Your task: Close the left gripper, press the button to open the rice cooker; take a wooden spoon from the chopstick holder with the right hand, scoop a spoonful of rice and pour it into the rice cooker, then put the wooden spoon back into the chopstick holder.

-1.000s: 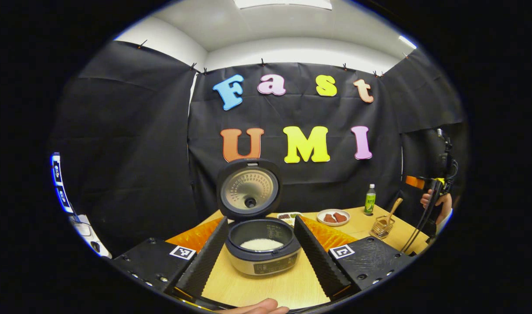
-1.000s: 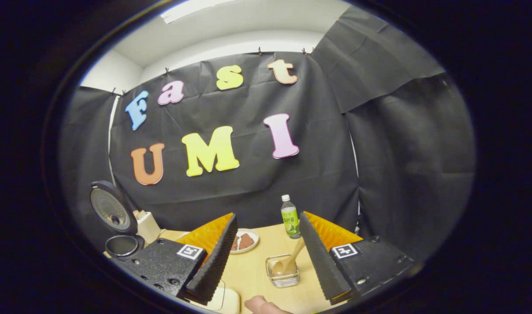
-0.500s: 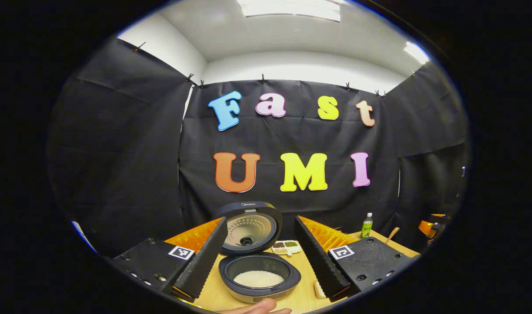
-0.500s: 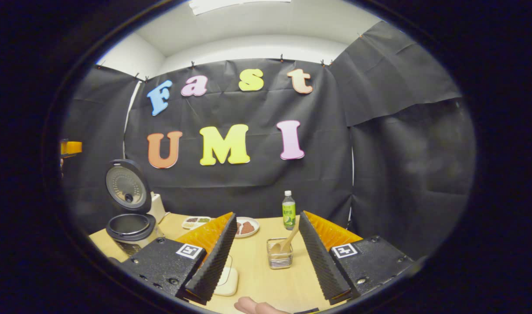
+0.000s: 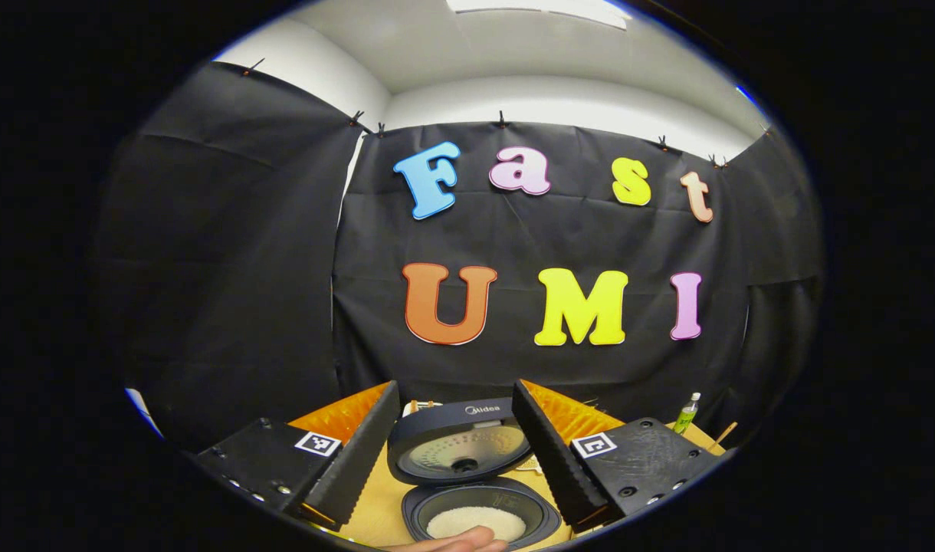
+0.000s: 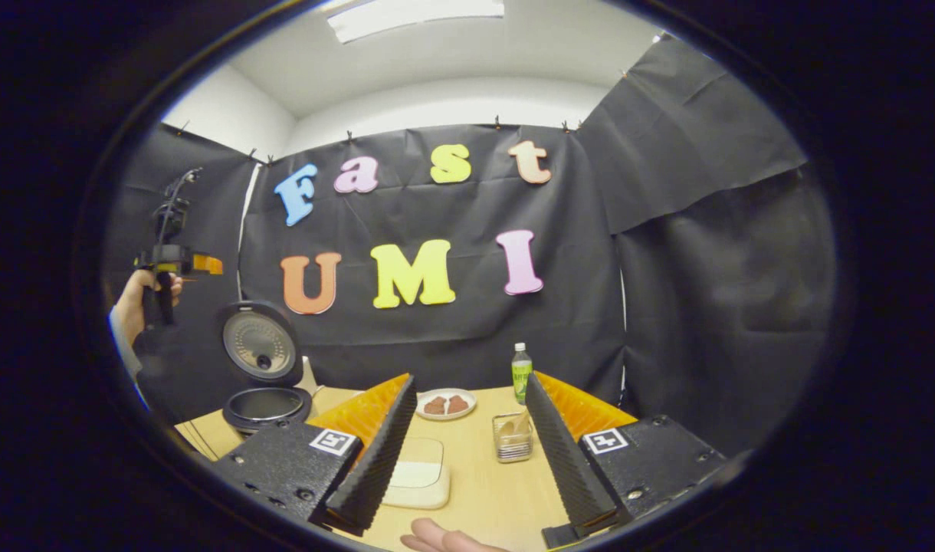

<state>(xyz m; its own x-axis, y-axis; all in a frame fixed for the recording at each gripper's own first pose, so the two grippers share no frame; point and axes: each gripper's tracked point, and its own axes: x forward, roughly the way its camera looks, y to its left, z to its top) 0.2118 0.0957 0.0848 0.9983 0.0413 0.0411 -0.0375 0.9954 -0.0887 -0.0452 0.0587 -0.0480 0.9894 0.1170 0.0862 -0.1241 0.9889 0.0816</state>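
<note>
We see our left gripper (image 5: pixel 454 452) with two long wedge-shaped fingers (image 5: pixel 356 460), ridged on their inner faces, on black textured blocks bearing square black-and-white markers and small screws. Our right gripper (image 6: pixel 467 452) looks the same. Farther off, a hand (image 6: pixel 139 299) with a light cuff grips a black handle, cable above.

Both hand-held grippers (image 5: pixel 454 452) (image 6: pixel 467 452) wide open, empty

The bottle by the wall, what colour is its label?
Green, on the bottle with a white cap; the right gripper view shows it best.
</note>
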